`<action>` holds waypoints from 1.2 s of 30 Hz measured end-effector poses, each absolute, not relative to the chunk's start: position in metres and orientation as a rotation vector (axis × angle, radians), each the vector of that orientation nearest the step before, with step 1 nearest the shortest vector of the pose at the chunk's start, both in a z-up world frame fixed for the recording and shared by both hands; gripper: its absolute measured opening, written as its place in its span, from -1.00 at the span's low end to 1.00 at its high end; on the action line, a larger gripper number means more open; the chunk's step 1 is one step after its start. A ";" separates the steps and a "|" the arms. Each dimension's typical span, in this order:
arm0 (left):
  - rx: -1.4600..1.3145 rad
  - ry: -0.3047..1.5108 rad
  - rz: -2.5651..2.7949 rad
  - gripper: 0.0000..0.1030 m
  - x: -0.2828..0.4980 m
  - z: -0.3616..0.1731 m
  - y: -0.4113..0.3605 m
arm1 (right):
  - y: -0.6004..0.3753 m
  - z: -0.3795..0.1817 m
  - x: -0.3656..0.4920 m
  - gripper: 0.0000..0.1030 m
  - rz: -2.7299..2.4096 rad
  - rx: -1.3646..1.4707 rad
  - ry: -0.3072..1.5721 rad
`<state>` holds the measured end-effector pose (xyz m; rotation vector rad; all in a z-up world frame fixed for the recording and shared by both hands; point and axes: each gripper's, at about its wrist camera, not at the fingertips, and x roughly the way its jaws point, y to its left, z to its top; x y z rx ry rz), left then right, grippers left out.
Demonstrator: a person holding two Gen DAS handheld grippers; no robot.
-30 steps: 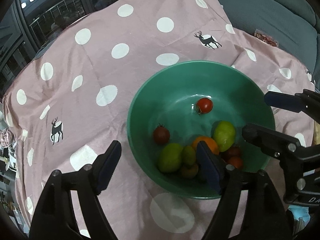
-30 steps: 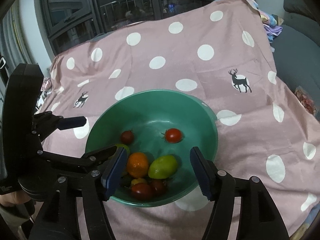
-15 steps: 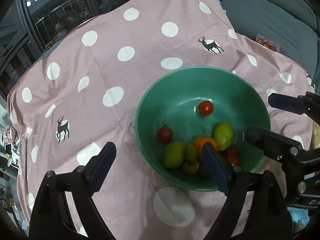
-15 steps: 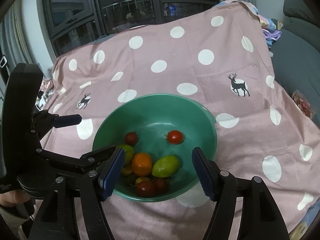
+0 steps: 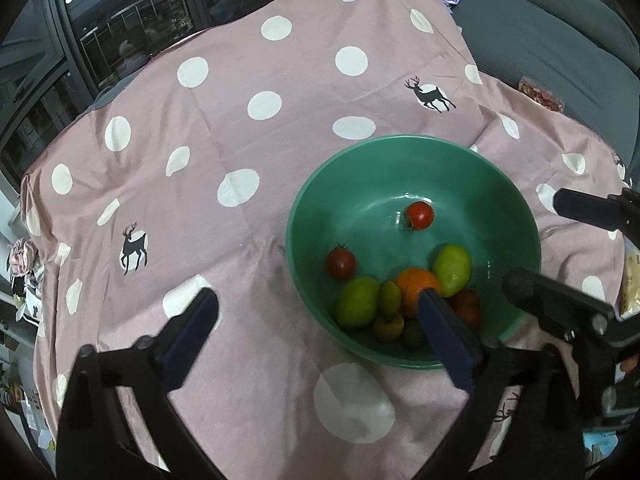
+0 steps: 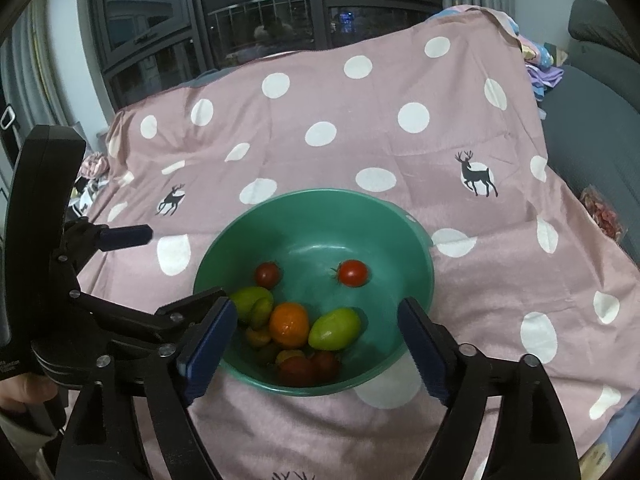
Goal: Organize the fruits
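A: Where do we see the fruit?

B: Heaped at six o'clock inside the green bowl (image 6: 416,276); one red tomato (image 6: 353,273) sits apart near centre.

A: Our grippers?

B: The left gripper (image 5: 316,334) and the right gripper (image 6: 316,344) are both spreading wider, pinching nothing.

The cloth (image 6: 400,168) is dusty pink with big white polka dots and a few little dark deer silhouettes printed on white dots. The bowl (image 6: 416,264) is a solid teal-green. Inside it: one bright red cherry tomato (image 6: 353,273), a darker red tomato (image 6: 267,275), an orange fruit (image 6: 289,324), a yellow-green lemon-shaped fruit (image 6: 334,329), plus more greens, small yellowish-orange ones and deep reds in the pile. Both sets of tongs are black with navy blue pads (image 6: 208,348). The sofa (image 5: 552,40) off to the side is grey-teal.
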<state>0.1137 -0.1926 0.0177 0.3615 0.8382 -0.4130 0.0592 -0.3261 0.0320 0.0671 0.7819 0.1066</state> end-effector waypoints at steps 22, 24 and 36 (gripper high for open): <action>0.256 0.887 -0.389 0.99 0.099 0.034 -0.177 | -0.321 0.049 0.043 0.81 0.082 0.042 0.759; 0.280 0.887 -0.350 0.99 0.097 0.034 -0.177 | -0.322 0.051 0.041 0.81 0.080 0.040 0.755; 0.233 0.892 -0.368 0.99 0.088 0.047 -0.176 | -0.327 0.060 0.033 0.82 0.063 0.035 0.740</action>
